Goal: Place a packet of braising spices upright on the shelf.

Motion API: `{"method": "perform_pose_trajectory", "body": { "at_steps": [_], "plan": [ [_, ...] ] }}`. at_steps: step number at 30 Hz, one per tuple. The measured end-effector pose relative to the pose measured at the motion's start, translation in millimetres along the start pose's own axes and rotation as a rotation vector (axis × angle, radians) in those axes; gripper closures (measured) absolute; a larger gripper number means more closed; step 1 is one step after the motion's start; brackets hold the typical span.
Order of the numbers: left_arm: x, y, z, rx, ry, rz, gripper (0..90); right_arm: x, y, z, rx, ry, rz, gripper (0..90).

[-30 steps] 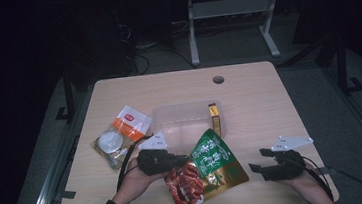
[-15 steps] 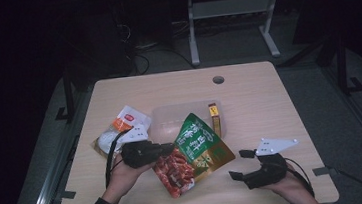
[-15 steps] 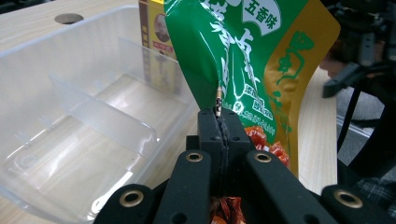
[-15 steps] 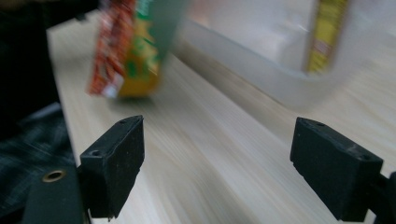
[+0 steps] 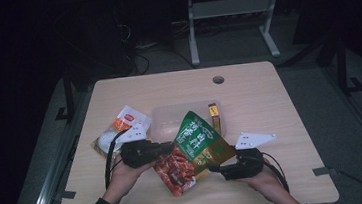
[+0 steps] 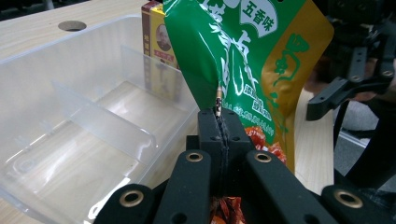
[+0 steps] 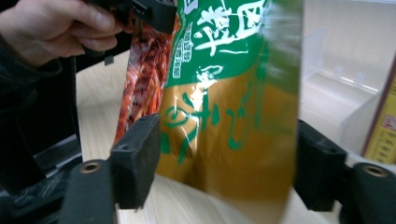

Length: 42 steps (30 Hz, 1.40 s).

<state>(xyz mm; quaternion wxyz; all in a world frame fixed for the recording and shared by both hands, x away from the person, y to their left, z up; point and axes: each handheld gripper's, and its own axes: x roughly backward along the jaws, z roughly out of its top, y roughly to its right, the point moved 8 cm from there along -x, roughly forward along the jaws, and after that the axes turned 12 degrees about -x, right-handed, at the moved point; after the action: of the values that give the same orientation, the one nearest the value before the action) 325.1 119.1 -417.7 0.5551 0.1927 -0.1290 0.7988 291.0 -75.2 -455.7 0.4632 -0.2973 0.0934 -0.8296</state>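
The left gripper (image 5: 166, 147) is clamped tight on the edge of the green and gold snack bag (image 5: 200, 143); in the left gripper view its two black jaws meet on a pinched fold of the green foil (image 6: 218, 100). It holds the bag tilted above the table (image 5: 280, 107), the bag's green top leaning over the near wall of the clear plastic tray (image 5: 164, 128) and its red lower end hanging on the person's side of the tray. Against the picture of a second ago, the left gripper and the bag sit a little closer to the tray, and the bag has turned more upright.

The right gripper (image 5: 214, 168) stands at the bag's gold corner, on the side away from the left gripper. Its jaws have just been closing, yet in the right gripper view they stand apart, one on each side of the gold part of the bag (image 7: 224, 135), with the foil between them and not visibly pressed. A second ago this gripper lay well to the right of the bag; now it is right at the bag.

In the tray's right end a small yellow and red box (image 5: 214, 116) stands upright. On the far side of the tray from that box, an orange and white packet (image 5: 129, 121) lies on the table beside a round white packet (image 5: 106, 141).
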Motion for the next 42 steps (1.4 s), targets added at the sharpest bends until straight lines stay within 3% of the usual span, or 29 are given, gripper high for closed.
{"method": "perform_pose_trajectory", "body": {
  "at_steps": [5,11,13,16,29,37,41,42],
  "plan": [
    [1.3,0.2,1.1,0.014,0.017,-0.001,89.7,-8.4,-2.1,6.3,-0.023,0.036,0.036,46.7],
    [1.3,-0.6,1.6,0.016,0.03,0.013,89.7,-15.7,-3.5,8.3,-0.036,0.028,0.081,61.8],
    [2.2,-1.9,0.7,0.031,0.038,0.013,89.7,-17.5,-4.0,10.1,-0.048,0.024,0.103,73.4],
    [1.5,-1.1,0.3,0.026,0.04,0.02,89.7,-17.0,-3.2,12.7,-0.047,0.027,0.116,82.5],
    [3.1,7.6,-7.4,0.023,0.017,0.008,89.3,-14.0,-3.2,16.7,-0.022,-0.042,0.133,88.8],
    [3.6,6.1,-18.0,-0.037,-0.047,0.044,86.2,-12.5,-3.0,22.0,0.023,-0.083,0.131,89.3],
    [9.9,1.9,-24.8,-0.09,-0.088,0.089,82.2,-11.6,-5.0,23.7,0.058,-0.104,0.141,89.3],
    [11.4,1.1,-26.5,-0.087,-0.088,0.089,76.6,-10.9,-6.0,24.0,0.058,-0.108,0.144,89.3]
  ]
}}
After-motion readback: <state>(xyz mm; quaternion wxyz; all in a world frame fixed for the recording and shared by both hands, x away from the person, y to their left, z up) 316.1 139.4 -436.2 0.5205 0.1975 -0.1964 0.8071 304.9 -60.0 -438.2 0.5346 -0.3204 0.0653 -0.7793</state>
